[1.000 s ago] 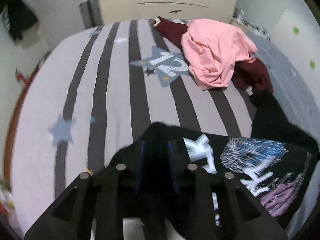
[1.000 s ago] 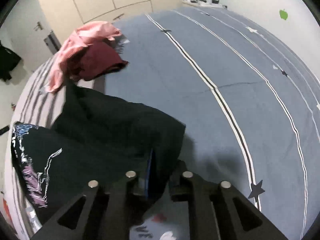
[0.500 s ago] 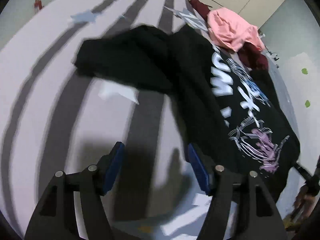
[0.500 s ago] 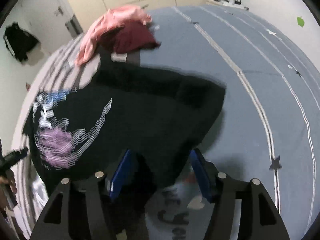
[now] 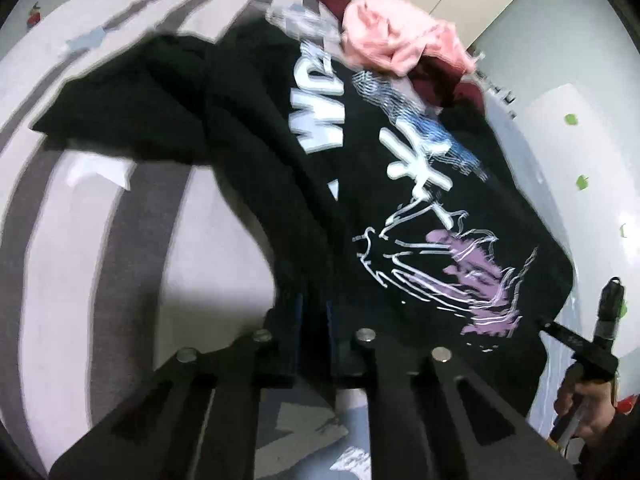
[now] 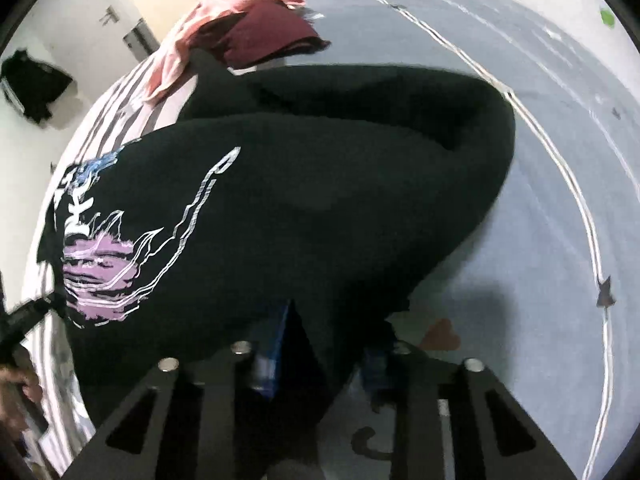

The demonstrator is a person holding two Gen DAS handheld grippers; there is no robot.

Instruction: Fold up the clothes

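A black T-shirt (image 5: 360, 200) with a white, blue and purple print lies spread on the bed, print side up. My left gripper (image 5: 312, 320) is closing, and its blue pads pinch the shirt's near edge beside the print. In the right wrist view the same T-shirt (image 6: 320, 200) bulges up in a fold. My right gripper (image 6: 324, 344) is closing too, with a thick bunch of the black cloth squeezed between its pads.
A pink garment (image 5: 392, 40) lies on a maroon one (image 5: 436, 80) at the far end of the bed. The cover is grey-striped (image 5: 80, 240) on one side and blue with white lines (image 6: 560, 160) on the other. A person's hand (image 5: 588, 408) shows at the right edge.
Both grippers let go of the black T-shirt, opened wide, moved down to its near edge and closed on it again. The shirt now lies spread with the print up.
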